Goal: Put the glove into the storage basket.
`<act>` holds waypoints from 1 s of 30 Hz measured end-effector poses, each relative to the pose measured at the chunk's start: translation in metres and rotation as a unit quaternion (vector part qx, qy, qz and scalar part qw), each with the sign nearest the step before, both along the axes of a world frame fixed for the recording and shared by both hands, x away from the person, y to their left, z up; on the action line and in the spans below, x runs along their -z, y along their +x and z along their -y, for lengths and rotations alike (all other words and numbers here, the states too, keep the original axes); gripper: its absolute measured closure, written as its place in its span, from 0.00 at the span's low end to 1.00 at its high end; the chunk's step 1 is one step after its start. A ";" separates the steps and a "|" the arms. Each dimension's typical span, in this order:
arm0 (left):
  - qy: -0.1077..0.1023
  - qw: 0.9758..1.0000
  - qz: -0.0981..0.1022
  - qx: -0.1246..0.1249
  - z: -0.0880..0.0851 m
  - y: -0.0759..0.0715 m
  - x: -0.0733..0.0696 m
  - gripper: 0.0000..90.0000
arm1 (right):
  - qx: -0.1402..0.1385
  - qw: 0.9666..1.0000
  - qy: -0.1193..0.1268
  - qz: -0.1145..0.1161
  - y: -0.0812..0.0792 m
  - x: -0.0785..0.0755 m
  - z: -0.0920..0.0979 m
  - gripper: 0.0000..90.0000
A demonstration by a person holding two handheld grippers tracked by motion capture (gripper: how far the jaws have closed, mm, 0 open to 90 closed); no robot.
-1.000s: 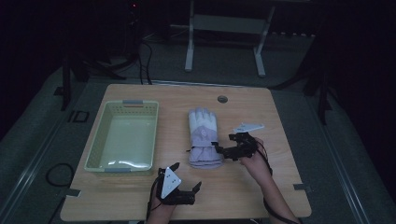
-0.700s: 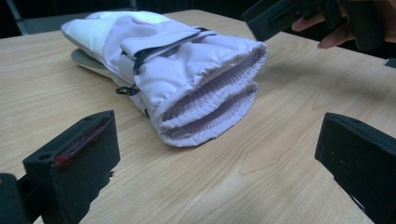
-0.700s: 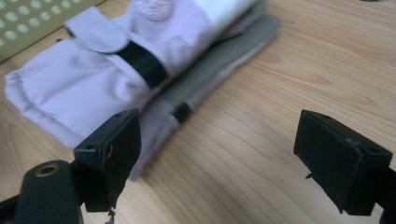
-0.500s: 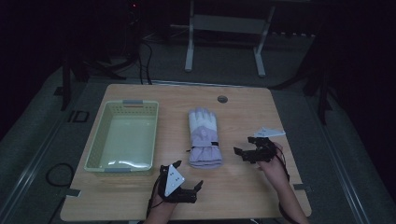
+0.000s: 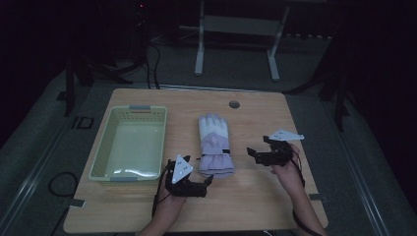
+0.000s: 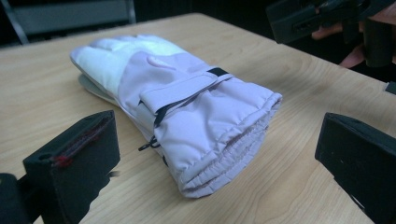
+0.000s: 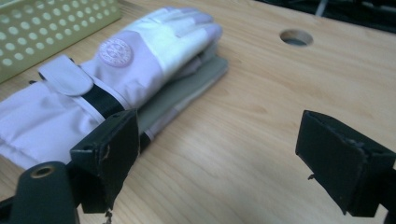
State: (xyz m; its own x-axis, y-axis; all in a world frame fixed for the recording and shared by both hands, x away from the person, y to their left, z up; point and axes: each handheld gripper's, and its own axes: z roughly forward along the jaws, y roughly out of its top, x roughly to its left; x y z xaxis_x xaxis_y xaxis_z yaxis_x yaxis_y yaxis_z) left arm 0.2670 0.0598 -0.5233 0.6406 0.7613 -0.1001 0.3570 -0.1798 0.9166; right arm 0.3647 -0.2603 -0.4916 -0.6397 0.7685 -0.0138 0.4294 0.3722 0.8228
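Lying mid-table just right of the basket (image 5: pixel 101 152), the padded glove pair (image 5: pixel 215 143) looks soft, light and squashy, best pinched at its gathered near cuff, while the left gripper (image 5: pixel 188 181) and right gripper (image 5: pixel 263 153) both stand open, empty.

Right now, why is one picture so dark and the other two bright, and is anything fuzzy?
In the high view the room is dim and the floor beyond the table nearly black. In the left gripper view the glove is bright and sharp, while the other gripper at top right is blurry. In the right gripper view the near black jaws look soft, but the glove and basket are clear.
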 end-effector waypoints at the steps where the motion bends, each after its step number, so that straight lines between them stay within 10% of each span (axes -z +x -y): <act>1: -0.006 1.000 -0.010 0.005 0.000 0.004 -0.002 0.00 | -0.001 1.000 -0.006 0.002 0.001 -0.001 -0.004 0.15; 10: 0.027 0.998 -0.043 -0.035 0.010 0.043 -0.018 0.00 | 0.001 1.000 0.012 -0.013 0.023 0.000 -0.041 0.12; 21: 0.055 0.989 -0.119 -0.074 0.023 0.072 -0.011 0.00 | -0.012 1.000 -0.006 -0.019 0.035 0.012 -0.077 0.23; 30: 0.031 0.974 -0.216 -0.064 0.020 0.086 0.024 0.16 | 0.006 0.996 -0.020 -0.090 0.042 0.043 -0.081 0.22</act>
State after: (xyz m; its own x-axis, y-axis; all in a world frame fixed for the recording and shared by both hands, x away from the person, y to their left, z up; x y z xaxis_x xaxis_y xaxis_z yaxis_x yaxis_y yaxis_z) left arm 0.3526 0.0394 -0.5469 0.4485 0.8451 -0.2907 0.7297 -0.1584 0.6652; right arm 0.4068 -0.1789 -0.5346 -0.6260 0.7767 0.0697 0.5731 0.3975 0.7166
